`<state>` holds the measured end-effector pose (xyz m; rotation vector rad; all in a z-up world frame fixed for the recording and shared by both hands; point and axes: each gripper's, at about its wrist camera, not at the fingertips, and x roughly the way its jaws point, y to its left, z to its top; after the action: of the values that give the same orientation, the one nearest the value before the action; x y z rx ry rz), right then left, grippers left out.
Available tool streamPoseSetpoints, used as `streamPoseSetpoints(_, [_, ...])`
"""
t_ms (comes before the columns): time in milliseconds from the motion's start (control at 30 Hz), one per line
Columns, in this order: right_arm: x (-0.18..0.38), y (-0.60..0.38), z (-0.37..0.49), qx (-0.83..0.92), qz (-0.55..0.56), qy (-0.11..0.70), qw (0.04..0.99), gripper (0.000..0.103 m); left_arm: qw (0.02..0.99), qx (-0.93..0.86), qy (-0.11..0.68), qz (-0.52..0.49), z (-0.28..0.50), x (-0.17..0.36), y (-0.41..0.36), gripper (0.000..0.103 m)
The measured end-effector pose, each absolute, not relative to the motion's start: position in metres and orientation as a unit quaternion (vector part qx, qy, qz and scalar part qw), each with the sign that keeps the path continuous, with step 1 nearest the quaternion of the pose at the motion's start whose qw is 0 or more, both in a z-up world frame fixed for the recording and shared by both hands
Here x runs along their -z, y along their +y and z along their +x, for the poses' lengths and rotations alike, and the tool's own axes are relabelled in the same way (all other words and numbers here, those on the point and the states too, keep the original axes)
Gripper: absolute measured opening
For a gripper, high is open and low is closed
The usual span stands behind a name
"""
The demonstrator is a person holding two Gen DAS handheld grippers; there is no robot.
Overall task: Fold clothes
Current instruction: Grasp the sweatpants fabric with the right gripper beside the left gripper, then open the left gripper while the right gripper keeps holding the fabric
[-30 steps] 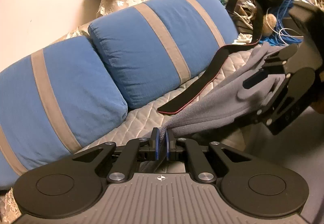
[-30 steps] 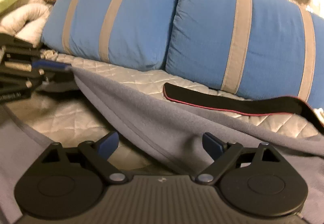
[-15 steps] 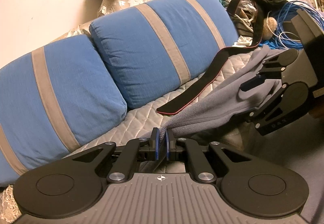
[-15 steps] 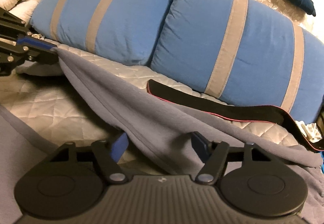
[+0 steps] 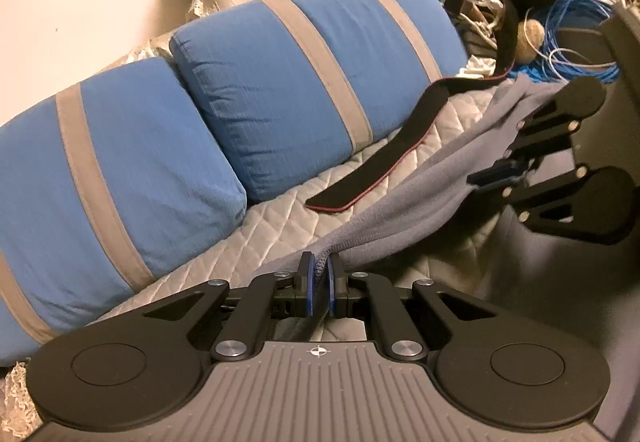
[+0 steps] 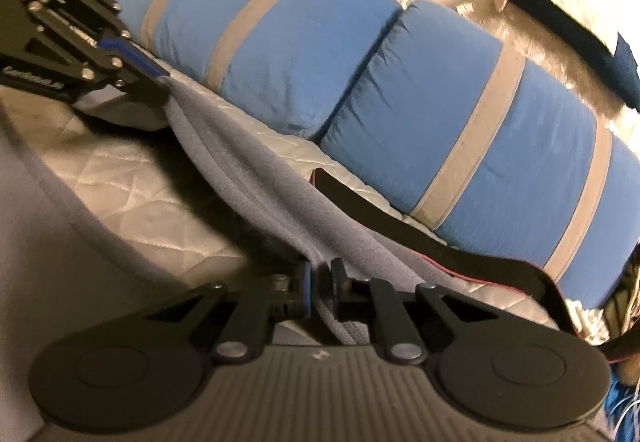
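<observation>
Holding the soft, floppy grey garment (image 5: 404, 210) by its edge, left claw (image 5: 319, 278) pinches tight; right claw (image 6: 320, 288) is closing on it.

Left gripper (image 5: 319, 278) clamped tight; right gripper (image 6: 320, 284) jaws closing.

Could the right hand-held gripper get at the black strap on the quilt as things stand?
Probably not yet: the right hand-held gripper is closing on the grey garment, which also drapes over part of the black strap ahead of it. Its far end lies uncovered.
</observation>
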<state>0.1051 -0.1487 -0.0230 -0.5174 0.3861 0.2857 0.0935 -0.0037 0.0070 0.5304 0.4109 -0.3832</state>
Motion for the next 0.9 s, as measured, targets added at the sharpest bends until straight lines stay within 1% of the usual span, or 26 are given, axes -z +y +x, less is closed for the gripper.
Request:
streamPoseSetpoints(200, [0.024, -0.147, 0.089, -0.128, -0.291, 0.17, 0.933, 0.009, 0.91, 0.19, 0.229, 0.289, 0.097, 0.002, -0.008, 0.009])
streamPoseSetpoints(233, [0.026, -0.146, 0.087, -0.128, -0.298, 0.169, 0.931, 0.009, 0.907, 0.189, 0.234, 0.294, 0.098, 0.004, -0.009, 0.012])
streamPoseSetpoints(267, [0.028, -0.145, 0.085, -0.126, -0.304, 0.169, 0.929, 0.009, 0.904, 0.187, 0.24, 0.299, 0.098, 0.005, -0.009, 0.016])
streamPoseSetpoints(333, [0.031, -0.144, 0.083, -0.124, -0.313, 0.169, 0.927, 0.009, 0.9, 0.182, 0.247, 0.309, 0.099, 0.007, -0.01, 0.035])
streamPoseSetpoints(367, [0.032, -0.145, 0.082, -0.123, -0.315, 0.17, 0.926, 0.009, 0.899, 0.18, 0.249, 0.313, 0.099, 0.008, -0.011, 0.036])
streamPoseSetpoints(533, [0.03, -0.149, 0.081, -0.119, -0.308, 0.171, 0.928, 0.009, 0.895, 0.23, 0.228, 0.306, 0.091, 0.0, -0.017, 0.036])
streamPoseSetpoints(633, [0.03, -0.15, 0.079, -0.119, -0.309, 0.169, 0.928, 0.009, 0.887, 0.253, 0.211, 0.324, 0.085, 0.0, -0.032, 0.036])
streamPoseSetpoints(900, [0.029, -0.155, 0.076, -0.121, -0.308, 0.166, 0.929, 0.009, 0.86, 0.284, 0.215, 0.365, 0.083, 0.011, -0.06, 0.036])
